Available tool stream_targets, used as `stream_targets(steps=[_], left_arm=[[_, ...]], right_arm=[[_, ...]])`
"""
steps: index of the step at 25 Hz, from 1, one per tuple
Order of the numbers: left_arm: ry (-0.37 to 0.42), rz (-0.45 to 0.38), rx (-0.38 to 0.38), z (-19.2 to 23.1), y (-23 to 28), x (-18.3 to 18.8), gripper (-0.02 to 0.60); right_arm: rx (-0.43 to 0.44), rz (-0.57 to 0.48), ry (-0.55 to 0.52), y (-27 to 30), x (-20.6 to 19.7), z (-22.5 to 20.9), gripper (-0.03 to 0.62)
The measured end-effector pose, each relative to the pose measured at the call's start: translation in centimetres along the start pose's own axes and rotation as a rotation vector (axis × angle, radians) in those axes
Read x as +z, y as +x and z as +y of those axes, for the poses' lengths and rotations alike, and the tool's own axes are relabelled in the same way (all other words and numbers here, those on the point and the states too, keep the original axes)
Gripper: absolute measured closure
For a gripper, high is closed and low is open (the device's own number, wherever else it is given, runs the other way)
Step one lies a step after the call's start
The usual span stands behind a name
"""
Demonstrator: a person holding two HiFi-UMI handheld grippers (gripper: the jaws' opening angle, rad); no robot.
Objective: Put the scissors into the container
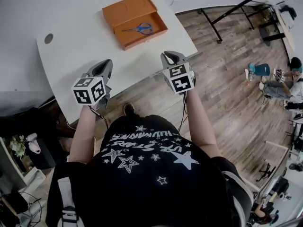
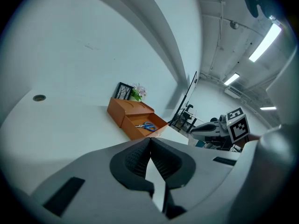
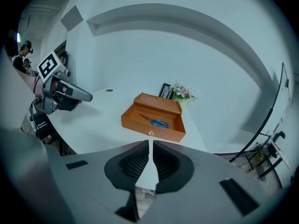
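Head view looks steeply down on a smooth white table with a rounded corner, and the orange container sits toward its far edge. It's a flat, matte rectangular box, one half lidded, the other an open tray. The scissors already lie in that open tray, with blue loop handles and thin metal blades running along its length.

Both grippers hang by the table's near edge, well short of the container. The left gripper is to its near-left and the right gripper to its near-right.

Left gripper view shows ribbed dark pads pressed together at the tips, nothing between them. Right gripper view is the same deal, closed down to a hairline slit with nothing in there.

Just behind the container are some pale flowers and a black wire frame. A round grey hole in the tabletop sits well left of the container, and there's wood-plank floor off to its right.
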State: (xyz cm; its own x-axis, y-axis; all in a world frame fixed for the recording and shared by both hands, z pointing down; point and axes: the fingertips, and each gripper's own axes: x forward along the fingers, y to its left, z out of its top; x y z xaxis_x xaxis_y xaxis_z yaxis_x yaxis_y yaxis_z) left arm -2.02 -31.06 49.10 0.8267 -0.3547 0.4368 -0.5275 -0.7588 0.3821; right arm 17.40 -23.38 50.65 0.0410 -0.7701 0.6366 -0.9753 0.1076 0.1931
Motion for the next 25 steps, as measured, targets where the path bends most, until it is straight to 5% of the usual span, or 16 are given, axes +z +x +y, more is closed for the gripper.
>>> stream_targets(steps=[10, 25], left_arm=[[0.014, 0.011, 0.003, -6.1, 0.2, -2.4, 0.563], [0.024, -0.047, 0.034, -15.2, -6.8, -8.4, 0.563]], right_arm=[[0.030, -0.038, 0.048, -4.6, -3.8, -0.2, 0.536], [0.052, -0.079, 0.045, -14.7, -10.0, 2.9, 0.537]])
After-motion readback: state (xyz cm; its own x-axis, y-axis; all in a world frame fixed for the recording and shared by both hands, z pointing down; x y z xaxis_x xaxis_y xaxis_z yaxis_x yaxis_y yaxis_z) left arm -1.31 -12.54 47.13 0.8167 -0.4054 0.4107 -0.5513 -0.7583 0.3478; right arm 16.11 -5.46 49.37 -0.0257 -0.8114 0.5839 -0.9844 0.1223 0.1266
